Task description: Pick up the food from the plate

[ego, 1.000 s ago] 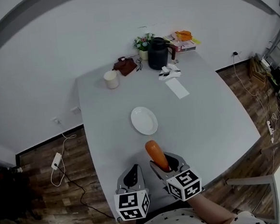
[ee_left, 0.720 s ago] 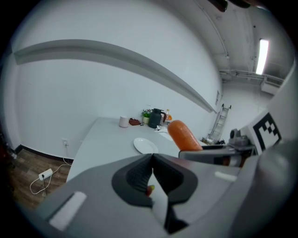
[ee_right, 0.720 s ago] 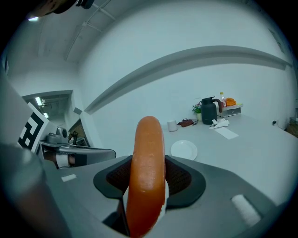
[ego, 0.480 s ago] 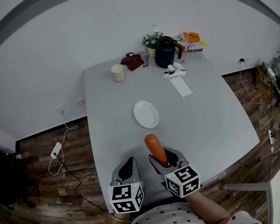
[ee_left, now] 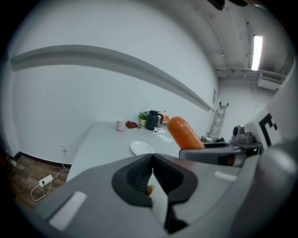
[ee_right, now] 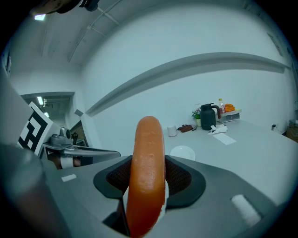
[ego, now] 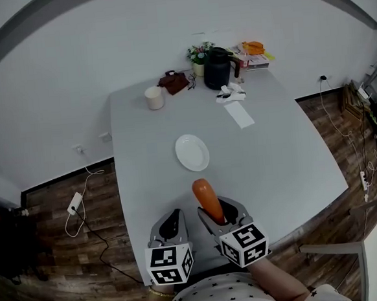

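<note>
An orange sausage (ego: pixel 207 199) sticks up and forward out of my right gripper (ego: pixel 216 217), whose jaws are shut on its lower part; in the right gripper view the sausage (ee_right: pixel 147 172) fills the space between the pads. It also shows in the left gripper view as an orange sausage (ee_left: pixel 184 133) at the right. The white plate (ego: pixel 192 152) lies bare on the grey table (ego: pixel 286 152), a short way beyond the sausage's tip. My left gripper (ego: pixel 173 226) hangs beside the right one over the table's near edge, jaws closed together with nothing between them.
At the table's far end stand a pale cup (ego: pixel 152 98), a brown pouch (ego: pixel 174 81), a small potted plant (ego: pixel 198 59), a black jug (ego: pixel 217 68), crumpled paper (ego: pixel 230 94), a flat napkin (ego: pixel 238 115) and an orange packet (ego: pixel 252 47). Wooden floor with cables (ego: pixel 76 207) lies left.
Both grippers stay low at the near table edge with the sausage held. The view has shifted slightly, so the table and plate sit a little differently in frame.
</note>
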Demonstrator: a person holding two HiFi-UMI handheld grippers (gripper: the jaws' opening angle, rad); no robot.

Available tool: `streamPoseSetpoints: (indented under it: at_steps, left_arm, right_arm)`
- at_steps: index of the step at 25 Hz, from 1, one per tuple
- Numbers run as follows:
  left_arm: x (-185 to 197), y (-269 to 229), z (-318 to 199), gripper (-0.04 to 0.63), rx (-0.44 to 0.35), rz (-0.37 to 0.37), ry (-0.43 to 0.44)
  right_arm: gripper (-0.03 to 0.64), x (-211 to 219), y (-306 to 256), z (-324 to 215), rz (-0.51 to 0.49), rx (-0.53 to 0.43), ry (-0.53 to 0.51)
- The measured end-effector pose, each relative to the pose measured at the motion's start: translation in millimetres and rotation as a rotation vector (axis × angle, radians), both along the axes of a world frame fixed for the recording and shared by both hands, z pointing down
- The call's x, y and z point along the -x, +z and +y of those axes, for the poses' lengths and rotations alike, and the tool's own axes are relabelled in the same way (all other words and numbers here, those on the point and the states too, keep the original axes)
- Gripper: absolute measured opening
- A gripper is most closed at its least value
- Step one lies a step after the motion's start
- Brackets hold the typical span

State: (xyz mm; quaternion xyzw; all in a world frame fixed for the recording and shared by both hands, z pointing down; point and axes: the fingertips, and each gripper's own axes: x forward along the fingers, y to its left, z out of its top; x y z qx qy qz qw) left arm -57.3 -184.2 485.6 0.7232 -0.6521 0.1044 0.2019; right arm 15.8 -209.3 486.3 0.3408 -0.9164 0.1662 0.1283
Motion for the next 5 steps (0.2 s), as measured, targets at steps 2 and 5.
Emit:
streamPoseSetpoints:
  at_steps: [2,5]
  left_arm:
    - [0.4,-0.4,-1.7,0.008,-0.001,0.0,0.003]
    - [2.5,-1.7,-4.8,0.008,-0.003,0.001,0.003]
  right_arm:
    - [0.201,0.9,0.1,-2.0,0.002,-0.001,0.003]
    - [0.201,3.9,-0.6,-5.1,0.0,-0.002,0.003]
